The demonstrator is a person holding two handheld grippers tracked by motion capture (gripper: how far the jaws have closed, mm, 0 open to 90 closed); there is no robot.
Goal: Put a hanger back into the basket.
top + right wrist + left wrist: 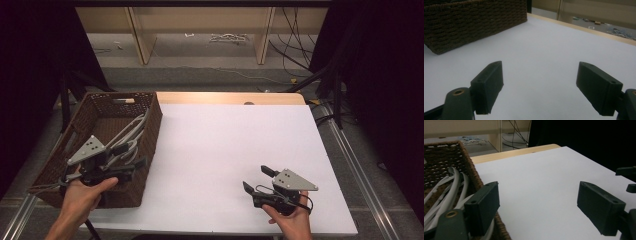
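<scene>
Hovering over the near right corner of the dark brown woven wicker basket (150, 107) at the left of the white desk (225, 150), the left gripper (131, 156) is holding its jaws spread wide with nothing between them. Inside the basket, a loose tangle of light grey plastic hangers (131, 129) is lying against the right wall. They are probably light, stiff and smooth, likely to snag on one another, so a straight bar near the top of the pile looks the safest hold. The right gripper (256, 178) is resting near the desk's near right side, jaws apart and empty.
</scene>
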